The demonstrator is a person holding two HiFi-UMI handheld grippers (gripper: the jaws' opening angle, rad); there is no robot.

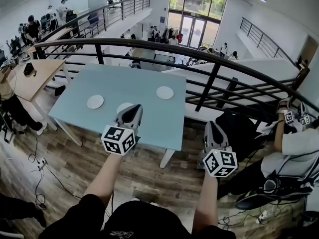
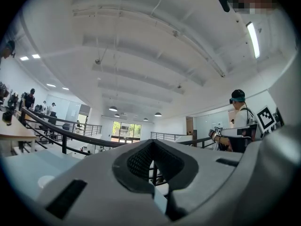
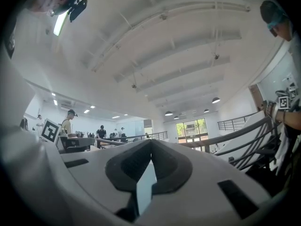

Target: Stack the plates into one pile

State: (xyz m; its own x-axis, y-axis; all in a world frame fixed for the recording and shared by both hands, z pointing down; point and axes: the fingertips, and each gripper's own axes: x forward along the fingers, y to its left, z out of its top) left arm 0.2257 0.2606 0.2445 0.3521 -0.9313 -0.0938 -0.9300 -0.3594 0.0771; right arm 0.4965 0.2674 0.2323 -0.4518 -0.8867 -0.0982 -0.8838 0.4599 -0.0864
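Note:
Three small white plates lie apart on the light blue table (image 1: pixel 144 118): a left plate (image 1: pixel 95 101), a right plate (image 1: pixel 165 92), and a middle plate (image 1: pixel 123 105) partly hidden behind my left gripper. The left gripper (image 1: pixel 135 109) hovers level over the table's near part, just short of the middle plate, jaws shut and empty. My right gripper (image 1: pixel 210 126) hangs past the table's right front corner over the floor, also shut and empty. In the left gripper view the shut left gripper (image 2: pixel 151 143) fills the lower frame and one plate (image 2: pixel 45 180) shows low left. The right gripper (image 3: pixel 150 142) points level.
A black railing (image 1: pixel 209 83) curves behind and right of the table. A wooden desk (image 1: pixel 30 78) stands at the left. A black bag (image 1: pixel 241 128) sits right of the table, beside a seated person (image 1: pixel 299 148). Cables lie on the wooden floor (image 1: pixel 40 163).

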